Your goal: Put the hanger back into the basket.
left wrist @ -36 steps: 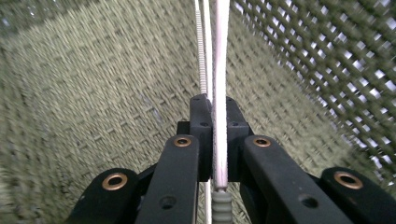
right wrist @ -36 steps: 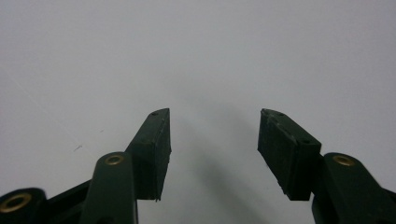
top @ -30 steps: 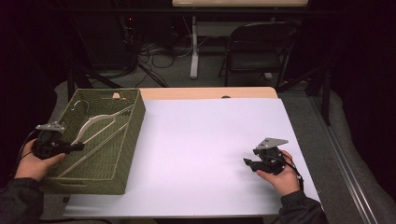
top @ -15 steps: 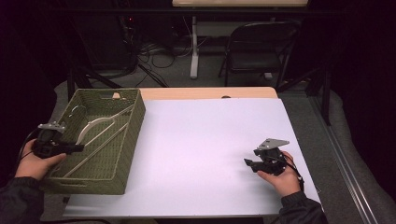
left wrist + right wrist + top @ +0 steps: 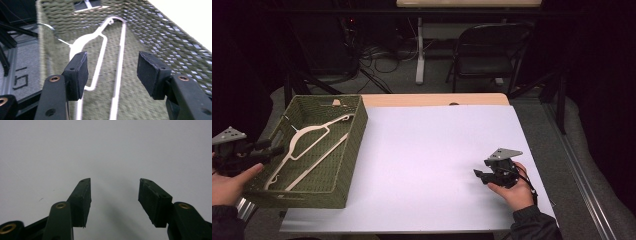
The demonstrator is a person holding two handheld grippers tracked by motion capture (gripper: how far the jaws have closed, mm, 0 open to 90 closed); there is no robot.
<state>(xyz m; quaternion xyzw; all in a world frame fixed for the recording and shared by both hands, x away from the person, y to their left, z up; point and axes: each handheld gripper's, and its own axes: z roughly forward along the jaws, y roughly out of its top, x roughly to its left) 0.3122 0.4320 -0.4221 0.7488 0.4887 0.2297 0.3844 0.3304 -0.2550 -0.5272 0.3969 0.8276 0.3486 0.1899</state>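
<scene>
Where the person's forearms enter at the near edge of the high view, the left gripper (image 5: 254, 150) is held in the left hand (image 5: 229, 182) just outside the left wall of the green woven basket (image 5: 349, 150), jaws pointing toward it. In the left gripper view, the left gripper (image 5: 112, 68) has its jaws spread apart with nothing between them, aimed down into the basket. The right gripper (image 5: 484, 175) is held in the right hand (image 5: 514, 187) over the near right part of the white table surface (image 5: 427, 150), well apart from the basket. In the right gripper view, the right gripper (image 5: 114, 195) likewise has its jaws apart and empty, above bare white surface. Inside the basket, a white clothes hanger (image 5: 309, 147) lies flat on the floor, its hook toward the left wall. Beyond the table, a dark folding chair (image 5: 487, 50) stands on the floor, with cables (image 5: 372, 52) lying to its left.
</scene>
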